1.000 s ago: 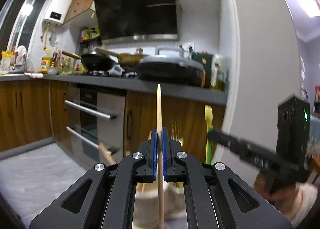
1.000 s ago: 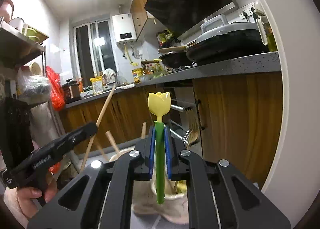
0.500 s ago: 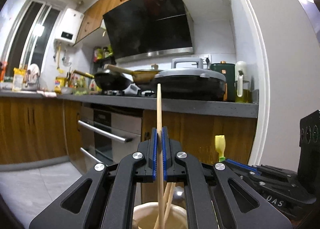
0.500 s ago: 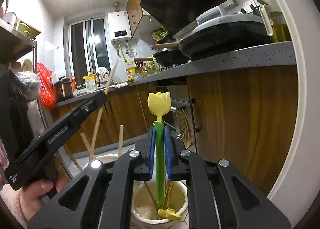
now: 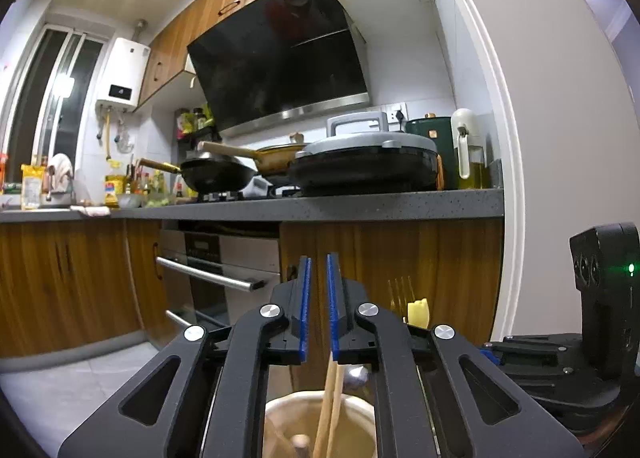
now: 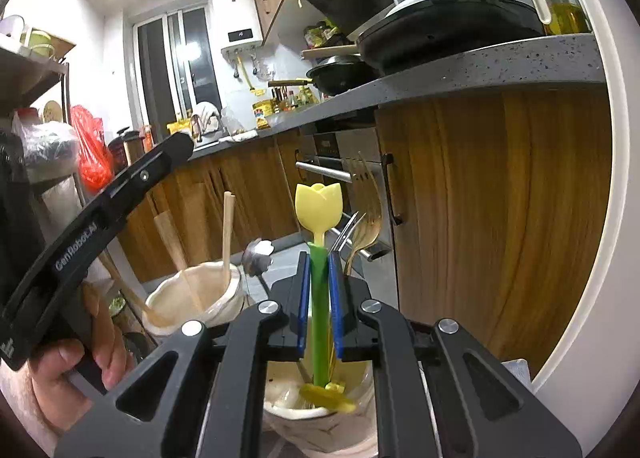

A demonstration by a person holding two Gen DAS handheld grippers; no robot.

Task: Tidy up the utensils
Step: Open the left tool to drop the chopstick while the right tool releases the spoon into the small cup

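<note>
Wood cabinets (image 5: 60, 278), grey countertop (image 5: 360, 205), window (image 6: 176, 69).

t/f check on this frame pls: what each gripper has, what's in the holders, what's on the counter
1. The right gripper has its jaws clamped on the green stem of the yellow tulip-topped plastic utensil. True.
2. The left gripper holds a wooden chopstick upright above its jaws. False: its jaws are opening with nothing pressed between them, and the wooden chopsticks stand in the cream ceramic holder below.
3. A gold metal fork stands just behind the tulip utensil. True.
4. The grey speckled countertop carries no cookware. False: a black grill pan with a grey lid sits on it.
</note>
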